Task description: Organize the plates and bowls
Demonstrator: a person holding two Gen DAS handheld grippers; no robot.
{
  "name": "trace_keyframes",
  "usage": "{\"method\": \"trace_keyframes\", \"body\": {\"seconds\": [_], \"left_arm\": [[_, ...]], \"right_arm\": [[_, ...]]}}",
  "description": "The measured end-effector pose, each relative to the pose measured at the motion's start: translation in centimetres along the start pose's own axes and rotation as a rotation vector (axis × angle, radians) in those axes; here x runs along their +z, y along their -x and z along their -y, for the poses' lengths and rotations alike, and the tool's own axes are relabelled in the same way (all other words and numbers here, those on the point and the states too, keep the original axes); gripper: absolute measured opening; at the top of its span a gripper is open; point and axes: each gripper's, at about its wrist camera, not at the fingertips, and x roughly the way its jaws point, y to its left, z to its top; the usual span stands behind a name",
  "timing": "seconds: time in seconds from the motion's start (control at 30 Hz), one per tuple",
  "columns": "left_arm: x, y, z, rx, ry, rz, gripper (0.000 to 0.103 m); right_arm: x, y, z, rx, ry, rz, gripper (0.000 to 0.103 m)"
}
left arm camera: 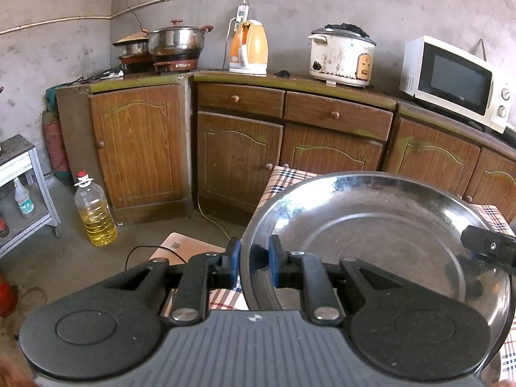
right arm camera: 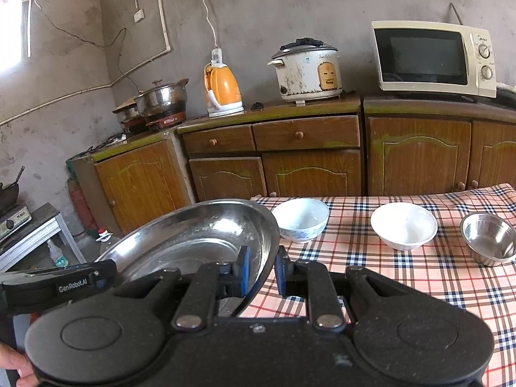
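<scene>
Pinching opposite edges of one large steel plate (left arm camera: 371, 225), the left gripper (left arm camera: 254, 259) and the right gripper (right arm camera: 262, 271) each clamp blue pads on its rim, holding it tilted above the near left end of the checked tablecloth (right arm camera: 403, 277). Beyond it on the cloth stand a blue-patterned white bowl (right arm camera: 301, 219), a plain white bowl (right arm camera: 403, 225) and a small steel bowl (right arm camera: 488, 237) in a row. Farther back, wooden cabinets (right arm camera: 309, 167) carry an orange kettle (right arm camera: 222, 92), a rice cooker (right arm camera: 308, 72) and a microwave (right arm camera: 432, 58).

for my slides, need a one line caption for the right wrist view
Both grippers clamp the steel basin by opposite rims above the checked tablecloth, three bowls beyond.
</scene>
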Motion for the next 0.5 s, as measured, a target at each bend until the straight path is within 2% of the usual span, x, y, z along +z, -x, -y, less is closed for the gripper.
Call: {"method": "trace_keyframes", "body": {"seconds": [0.5], "left_arm": [[-0.2,1.4,0.0,-0.006,-0.003,0.026,0.018]], "right_arm": [[-0.1,1.5,0.2,0.006,0.001,0.025,0.022]]}}
